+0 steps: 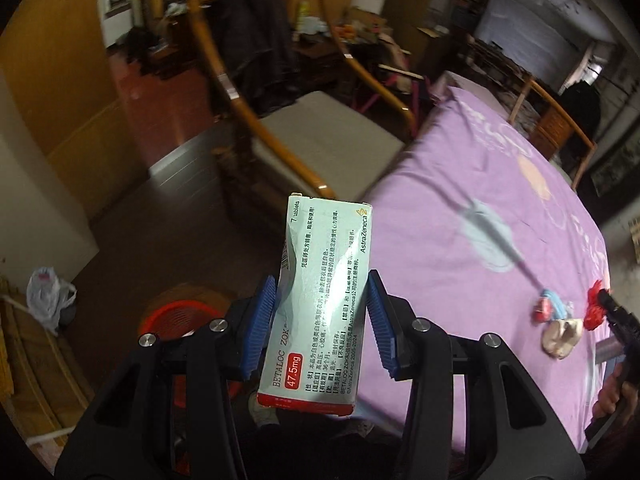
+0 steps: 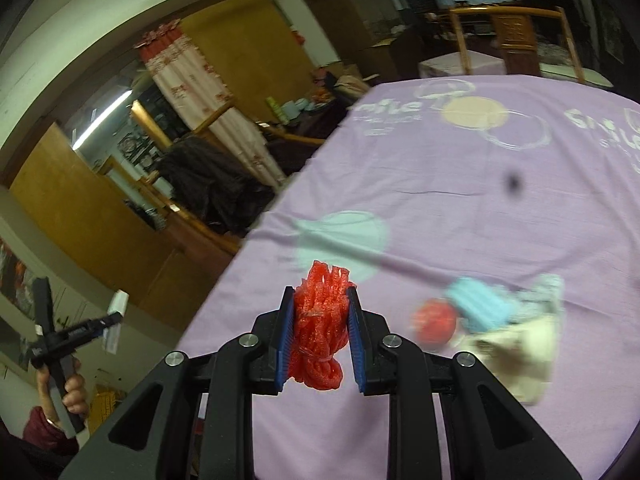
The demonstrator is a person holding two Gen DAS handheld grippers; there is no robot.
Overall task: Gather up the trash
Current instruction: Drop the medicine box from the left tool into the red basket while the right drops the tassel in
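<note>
My left gripper (image 1: pixel 322 280) is shut on a pale green medicine box (image 1: pixel 320 300) with a red end, held off the table's left edge above the floor. A red basket (image 1: pixel 180 316) stands on the floor below, partly hidden by the gripper. My right gripper (image 2: pixel 319 290) is shut on a red foam net (image 2: pixel 322 320) and holds it just above the purple tablecloth (image 2: pixel 460 208). On the cloth to its right lie a blue wrapper (image 2: pixel 478 306), a small red piece (image 2: pixel 434 322) and a cream crumpled paper (image 2: pixel 520 348). The left gripper with its box also shows in the right wrist view (image 2: pixel 114 320).
A wooden armchair (image 1: pixel 320 136) with a grey cushion stands beside the table. A white plastic bag (image 1: pixel 50 294) lies on the floor at left. Another wooden chair (image 2: pixel 516 36) stands beyond the table's far edge. Cluttered furniture fills the background.
</note>
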